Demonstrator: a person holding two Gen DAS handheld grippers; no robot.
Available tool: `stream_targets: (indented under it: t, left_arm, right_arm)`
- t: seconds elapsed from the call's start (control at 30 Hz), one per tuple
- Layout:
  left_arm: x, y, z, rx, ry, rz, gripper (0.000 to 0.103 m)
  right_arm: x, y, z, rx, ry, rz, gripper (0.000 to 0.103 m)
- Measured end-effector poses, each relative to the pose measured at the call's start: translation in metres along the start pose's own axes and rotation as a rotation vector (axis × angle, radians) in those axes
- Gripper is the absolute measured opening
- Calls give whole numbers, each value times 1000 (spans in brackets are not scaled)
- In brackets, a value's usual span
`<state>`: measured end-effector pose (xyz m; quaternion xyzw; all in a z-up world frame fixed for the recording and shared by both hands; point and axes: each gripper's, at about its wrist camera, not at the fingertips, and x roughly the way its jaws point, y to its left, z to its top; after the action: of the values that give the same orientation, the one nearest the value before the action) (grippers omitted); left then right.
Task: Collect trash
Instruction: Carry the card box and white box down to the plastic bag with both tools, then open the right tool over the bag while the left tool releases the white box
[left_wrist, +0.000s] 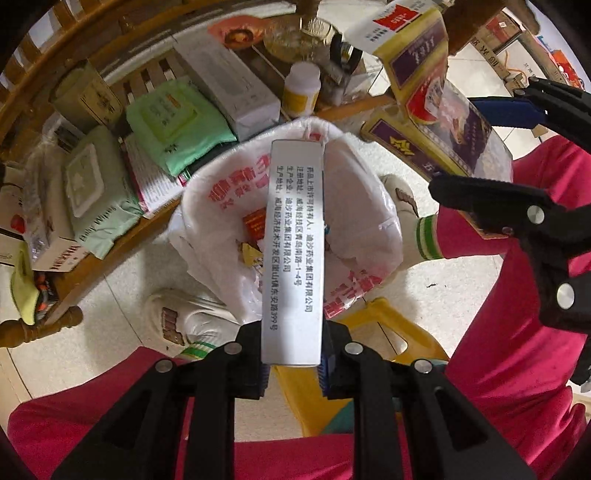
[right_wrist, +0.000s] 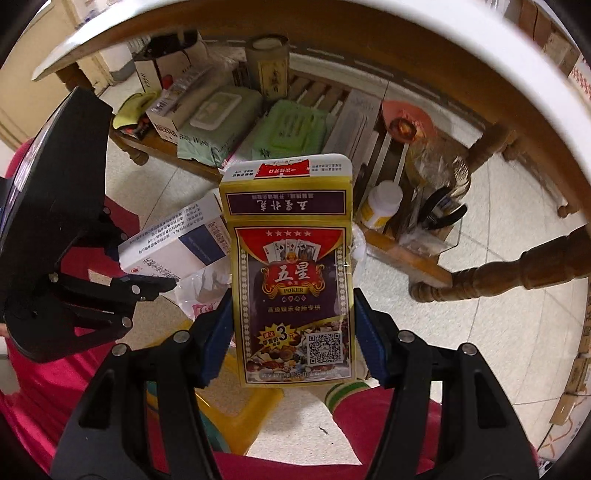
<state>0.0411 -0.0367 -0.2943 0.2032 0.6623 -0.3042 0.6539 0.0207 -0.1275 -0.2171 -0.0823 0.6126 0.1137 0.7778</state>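
Left gripper (left_wrist: 291, 369): fingers were clamped on a white medicine box (left_wrist: 293, 251), held directly above the bin.
Right gripper (right_wrist: 293, 343): fingers were clamped on a playing-card box (right_wrist: 293, 280) (top flap open), beside the other box.
Trash bin (left_wrist: 369, 206): white-bagged, wrappers inside.

Wipes packs (left_wrist: 96, 192) and a pill bottle (left_wrist: 301, 90) sit on the wooden shelf (left_wrist: 122, 236); a yellow stool (left_wrist: 373, 332) stands nearby.

medicine box (left_wrist: 291, 251) white | card box (right_wrist: 293, 280) yellow-purple-red | bin liner (left_wrist: 354, 192) white, red print
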Motion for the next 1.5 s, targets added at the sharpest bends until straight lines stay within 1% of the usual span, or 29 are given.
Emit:
stream_targets:
  t: [0.2,0.3,0.63,0.77,1.0,1.37,1.4,1.43,1.47,1.5]
  left_arm:
    - [26,3,8,-25,44,-9,20]
    - [42,9,12,-49,76,-33,20]
    - [87,32,19,-126,175,-82,20]
    - [102,37,24,-139,209,-69,20]
    - [102,47,31,-183,205,-88,20]
    - [101,49,38,-193,192,-79,20]
    - [100,49,38,-194,190,-77,20]
    - [99,49,38,-195,189,-71,22]
    - [99,50,38,-196,188,-74,28]
    - [98,49,38,-196,185,-69,29]
  right_arm:
    - [31,-5,-1,20,36,-2,60]
    - [48,-8,1,36,57,-6,60]
    - [102,-16,5,96,136,39,60]
    - [125,-17,1,105,184,49,60]
    - [147,-15,1,101,227,58,60]
    - [159,-13,-2,85,255,67,60]
    - [160,-13,-1,84,253,66,61]
    - [161,-13,-1,81,255,67,65]
    - [161,-12,-1,79,255,66,68]
    - [160,-12,-1,79,252,64,72]
